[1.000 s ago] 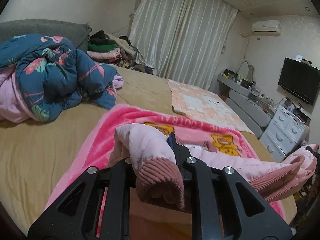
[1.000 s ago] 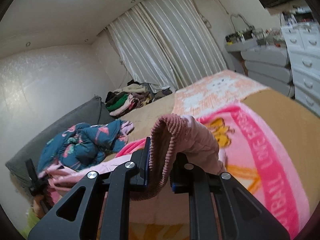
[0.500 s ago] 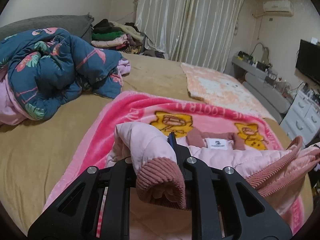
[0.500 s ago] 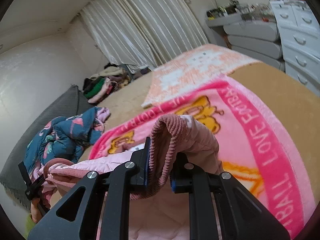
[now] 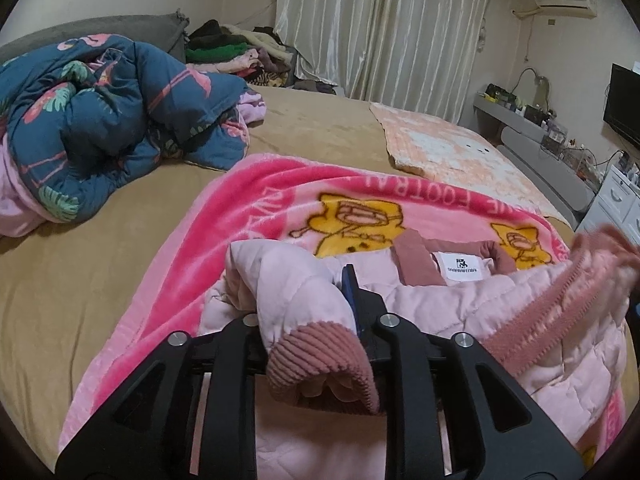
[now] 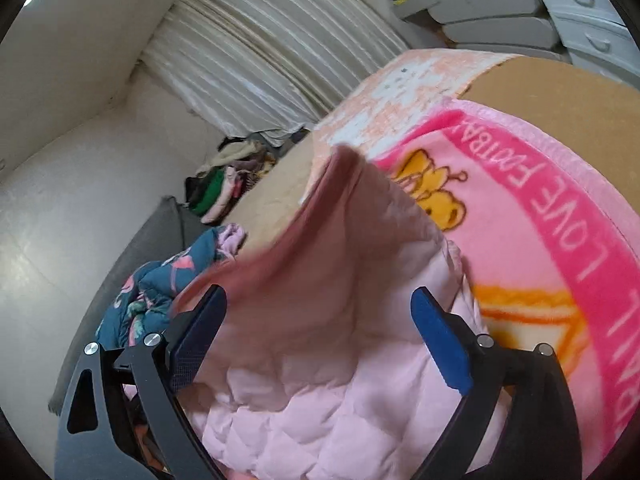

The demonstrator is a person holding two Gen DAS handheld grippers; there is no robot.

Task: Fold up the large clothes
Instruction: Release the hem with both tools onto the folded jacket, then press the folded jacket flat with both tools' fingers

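Observation:
A pale pink quilted jacket (image 5: pixel 460 296) with a white neck label lies on a bright pink cartoon blanket (image 5: pixel 260 200) on the bed (image 5: pixel 100 260). My left gripper (image 5: pixel 308 298) holds the sleeve by its ribbed rose cuff (image 5: pixel 320 344); its jaws are opening, and the cuff is still pinched between them. My right gripper (image 6: pixel 320 294) stands wide open, still opening. The jacket (image 6: pixel 320 400) slumps loose between its blue pads (image 6: pixel 436 344). The ribbed edge (image 6: pixel 340 168) is blurred as it drops.
A blue flamingo-print quilt (image 5: pixel 100 112) is bunched at the left of the bed, with a pile of clothes (image 5: pixel 224 48) behind it by the curtain. A peach blanket (image 5: pixel 440 148) lies at the far right. White drawers (image 5: pixel 616 200) and a TV (image 5: pixel 624 104) stand past the bed's edge.
Both grippers came down toward the blanket with the jacket. The right gripper, shut on the ribbed edge before, has sprung wide open and let it go. The left still grips the cuff.

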